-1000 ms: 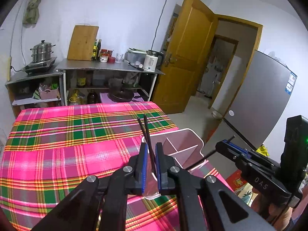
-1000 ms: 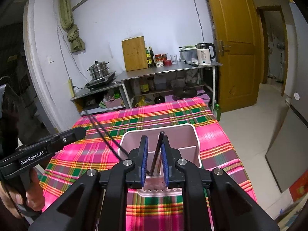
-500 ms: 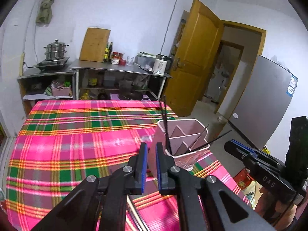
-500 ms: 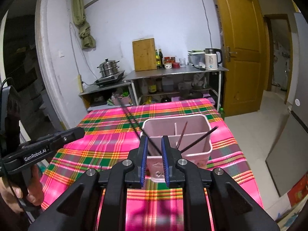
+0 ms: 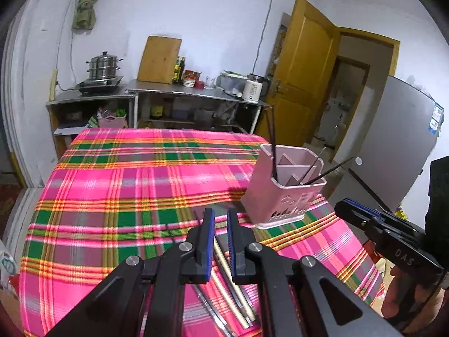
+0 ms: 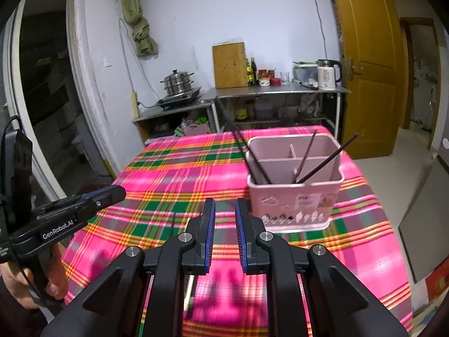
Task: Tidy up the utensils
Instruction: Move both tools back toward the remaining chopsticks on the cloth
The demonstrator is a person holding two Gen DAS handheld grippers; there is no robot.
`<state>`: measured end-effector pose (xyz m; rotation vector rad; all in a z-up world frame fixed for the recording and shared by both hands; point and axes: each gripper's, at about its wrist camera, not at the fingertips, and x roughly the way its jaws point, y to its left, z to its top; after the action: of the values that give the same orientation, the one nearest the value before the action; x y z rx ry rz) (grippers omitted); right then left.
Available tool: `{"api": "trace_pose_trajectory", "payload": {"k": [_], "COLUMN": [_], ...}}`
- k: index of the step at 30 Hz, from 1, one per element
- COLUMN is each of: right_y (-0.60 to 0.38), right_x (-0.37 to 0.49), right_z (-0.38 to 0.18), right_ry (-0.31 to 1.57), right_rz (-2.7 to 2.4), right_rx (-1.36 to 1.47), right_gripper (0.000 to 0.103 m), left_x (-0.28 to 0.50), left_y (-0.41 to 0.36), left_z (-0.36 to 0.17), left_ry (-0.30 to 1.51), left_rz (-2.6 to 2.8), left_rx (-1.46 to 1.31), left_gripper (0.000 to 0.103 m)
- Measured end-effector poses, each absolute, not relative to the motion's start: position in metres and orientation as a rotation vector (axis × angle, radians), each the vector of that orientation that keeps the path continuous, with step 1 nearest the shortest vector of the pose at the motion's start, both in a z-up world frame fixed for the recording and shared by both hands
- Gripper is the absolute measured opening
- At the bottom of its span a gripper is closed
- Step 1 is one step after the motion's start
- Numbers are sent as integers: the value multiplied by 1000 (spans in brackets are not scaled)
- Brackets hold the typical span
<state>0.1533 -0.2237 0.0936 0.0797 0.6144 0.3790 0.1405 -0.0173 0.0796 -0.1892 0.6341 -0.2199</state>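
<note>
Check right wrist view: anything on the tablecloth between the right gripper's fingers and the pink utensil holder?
Nothing: only bare plaid tablecloth lies between the right gripper and the pink utensil holder in the right wrist view.

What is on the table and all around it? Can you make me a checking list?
Surface: table under a pink, green and yellow plaid cloth.
Job's things: pink utensil holder with dividers, dark chopsticks leaning inside; more chopsticks, pale and metal, lying flat on the cloth near the left gripper.
Clutter: nothing seen on the table.
Grippers: left gripper nearly shut, empty; right gripper slightly apart, empty.
Cables: black cable by the left hand; a cord down the wall.
Surroundings: steamer pot, cutting board, kettle, yellow door, fridge.
</note>
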Motion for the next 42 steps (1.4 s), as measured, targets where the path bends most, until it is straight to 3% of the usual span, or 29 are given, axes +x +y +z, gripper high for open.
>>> {"api": "trace_pose_trajectory", "payload": {"k": [15,29,37,42], "right_y": [-193,-172,-177,-179], "right_x": [142,154,167,171], "right_z": [66,30,12,5], "right_ry": [680,762,802,816], "right_rz": [443,501,491,488], "right_rx": [61,41,60,67], "right_gripper": [15,15,15,15], "left_x": [124,155,166,163], "left_y": [8,16,-5,-19], "left_z": [39,-34,-61,-61], "left_ry": [705,882,951,927], "left_rz": [-195,-189,-191,-152], "left_rx": [-227,-340,-328,-226], "left_gripper": [8,9,26,27]}}
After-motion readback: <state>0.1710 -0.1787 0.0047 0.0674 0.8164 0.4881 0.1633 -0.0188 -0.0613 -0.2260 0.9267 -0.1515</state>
